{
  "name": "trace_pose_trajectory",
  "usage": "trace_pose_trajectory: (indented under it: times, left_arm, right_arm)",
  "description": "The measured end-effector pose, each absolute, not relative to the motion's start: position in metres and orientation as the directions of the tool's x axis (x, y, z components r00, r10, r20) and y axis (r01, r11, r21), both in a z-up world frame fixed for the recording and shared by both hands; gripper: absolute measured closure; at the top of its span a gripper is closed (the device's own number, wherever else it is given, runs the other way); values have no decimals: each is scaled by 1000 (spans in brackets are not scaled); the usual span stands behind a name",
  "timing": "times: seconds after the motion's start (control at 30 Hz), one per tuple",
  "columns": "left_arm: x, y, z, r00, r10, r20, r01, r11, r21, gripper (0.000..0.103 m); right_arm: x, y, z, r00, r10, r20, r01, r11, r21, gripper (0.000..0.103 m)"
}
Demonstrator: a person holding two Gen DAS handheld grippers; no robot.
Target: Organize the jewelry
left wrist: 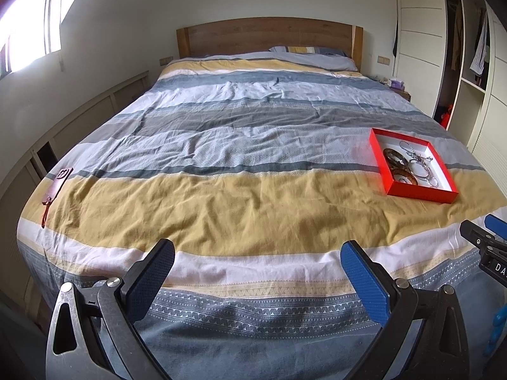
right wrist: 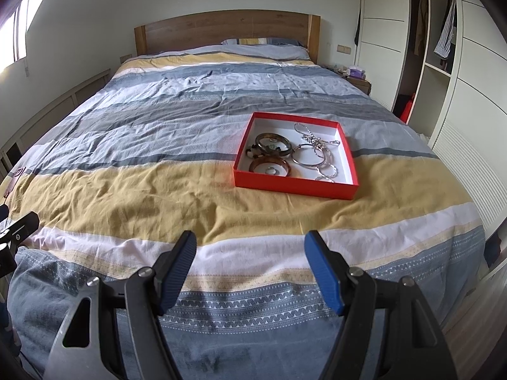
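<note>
Right now both grippers hang tilted downward over the foot of the bed [left wrist: 240, 145], empty, well short of the jewelry. The left gripper [left wrist: 257, 258] has its blue-padded fingers [left wrist: 364, 281] spread wide with only the striped cover between them. The right gripper [right wrist: 250, 247] also has its fingers [right wrist: 323, 272] standing apart around nothing.

From the right wrist view, the red box [right wrist: 291, 186] lies on the cover at about 12 o'clock from the gripper, across the yellow stripe. Its white inside shows clearly: brown bangles [right wrist: 269, 166] at 9 o'clock within the box, silver rings [right wrist: 309, 155] toward the middle, and a tangled silver chain [right wrist: 317, 139] toward 2 o'clock.

From the left wrist view, the same box [left wrist: 421, 194] sits out at 2 o'clock, and its near wall covers part of the contents, so the pieces run together. This view alone shows a dark red phone case [left wrist: 61, 179] with a strap at 10 o'clock on the bed's edge; in the right view only a sliver of it shows at the left margin.

Each view catches the tip of the other gripper at its edge, cut off. The small pieces among the bangles are too fine to name. An open wardrobe [right wrist: 424, 47] stands at 2 o'clock, its hanging clothes dim.
</note>
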State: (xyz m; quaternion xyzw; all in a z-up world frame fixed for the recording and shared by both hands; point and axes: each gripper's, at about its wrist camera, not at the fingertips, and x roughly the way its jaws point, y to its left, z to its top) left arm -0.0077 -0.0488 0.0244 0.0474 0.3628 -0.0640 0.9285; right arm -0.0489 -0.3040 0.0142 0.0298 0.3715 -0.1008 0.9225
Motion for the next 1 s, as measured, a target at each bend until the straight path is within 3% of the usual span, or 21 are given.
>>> trace_pose_trajectory:
  times: [1.0]
  left_arm:
    - [-5,-53,16,716,-90,-692,167,985,45,1]
  right_arm:
    - [-46,-307,3,689,-164,-706,213,977,-19,34]
